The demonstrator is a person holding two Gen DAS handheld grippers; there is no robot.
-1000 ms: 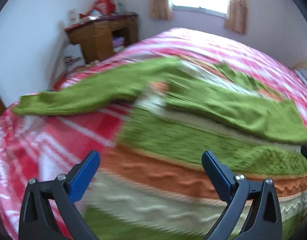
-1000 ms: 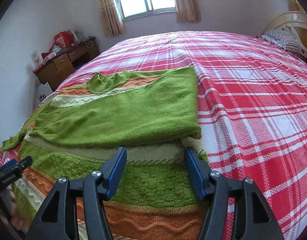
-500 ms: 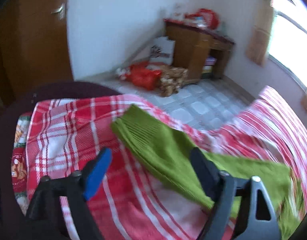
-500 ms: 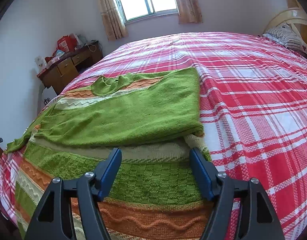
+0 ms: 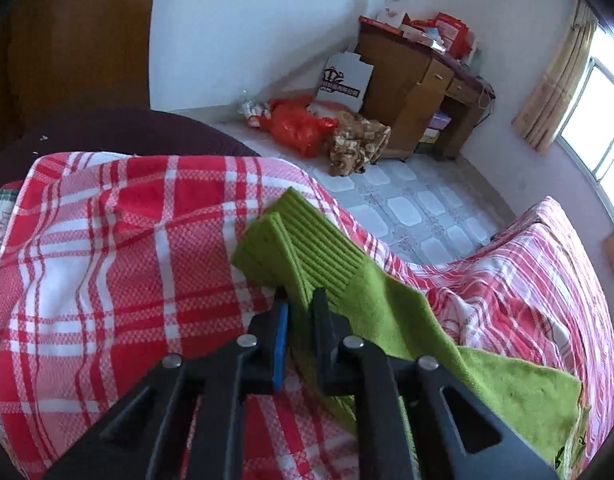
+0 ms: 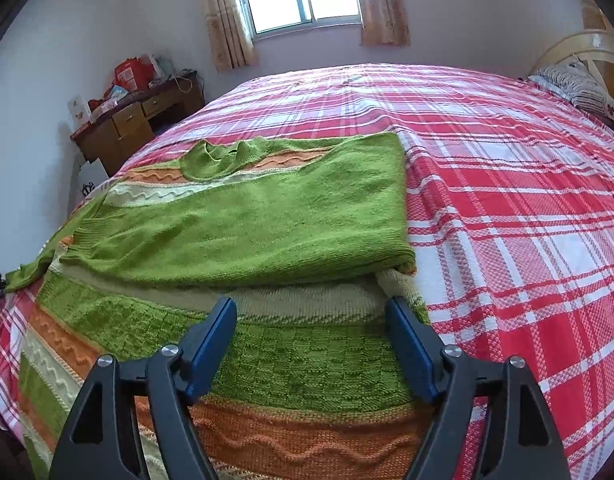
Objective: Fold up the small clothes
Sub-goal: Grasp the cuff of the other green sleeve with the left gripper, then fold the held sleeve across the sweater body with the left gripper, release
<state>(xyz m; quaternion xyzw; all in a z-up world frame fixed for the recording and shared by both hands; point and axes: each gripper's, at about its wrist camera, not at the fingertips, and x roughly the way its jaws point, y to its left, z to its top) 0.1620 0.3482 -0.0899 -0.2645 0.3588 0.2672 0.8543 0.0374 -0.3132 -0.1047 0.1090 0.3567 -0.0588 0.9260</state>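
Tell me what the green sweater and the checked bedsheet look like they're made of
Sweater: knitted yarn, likely wool or acrylic; ribbed cuff, raised wavy orange and cream bands, matte fuzzy surface. Bedsheet: woven cloth, probably cotton; fine check texture, thin matte folds. Left gripper pinches the sleeve.

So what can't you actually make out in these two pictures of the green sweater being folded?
- Left wrist view: the left gripper covers the spot where its fingers pinch the sleeve.
- Left wrist view: the sweater's body is cut off by the right edge.
- Right wrist view: the sweater has its hem hidden behind the open right gripper and the bottom edge.
- Right wrist view: the items on the desk are too small to identify.
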